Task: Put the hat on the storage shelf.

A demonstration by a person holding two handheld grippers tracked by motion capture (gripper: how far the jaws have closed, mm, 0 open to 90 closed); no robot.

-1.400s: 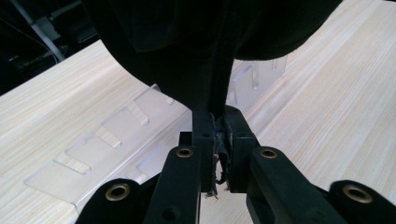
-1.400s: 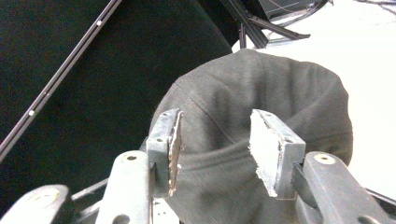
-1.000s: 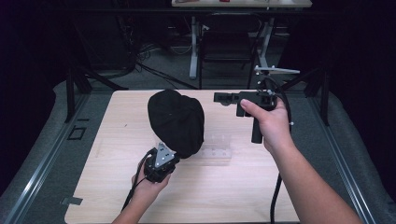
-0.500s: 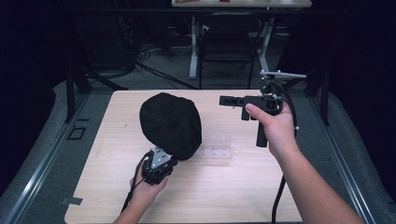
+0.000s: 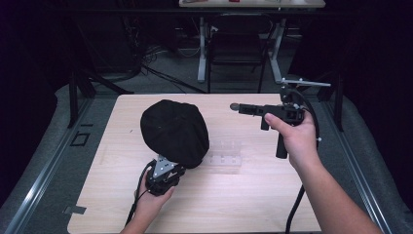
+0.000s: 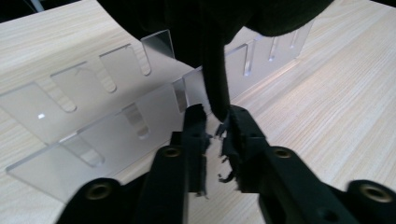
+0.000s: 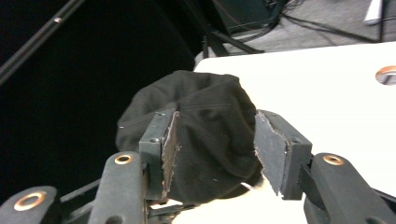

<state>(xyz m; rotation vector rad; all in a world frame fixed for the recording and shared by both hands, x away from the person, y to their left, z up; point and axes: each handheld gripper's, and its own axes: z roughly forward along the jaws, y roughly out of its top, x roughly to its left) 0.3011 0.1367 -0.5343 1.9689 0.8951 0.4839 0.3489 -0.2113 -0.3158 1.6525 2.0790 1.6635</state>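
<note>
Left gripper sits low at the near side of the worktop, cupped from below in the person's left hand, its grey three-cornered plate facing up and its nose tucked under the near edge of the black cap. In the left gripper view its jaws have just been opening: a narrow gap shows between the frayed pads, a fold of the cap's fabric hangs just ahead of the tips, and the pads do not press on it. The cap bulges upward and away from this gripper, draped over the left end of a clear acrylic rack whose slotted walls stand directly beyond the jaws.

Right gripper is held well above the worktop, off to the right of the cap and apart from it. The right hand wraps the pistol-style handle, forearm rising from the near right corner, wrist bent so the jaws point level toward the cap. In the right gripper view the two jaws are spread wide with nothing between the pads; the cap lies farther off, framed in the gap.
</note>
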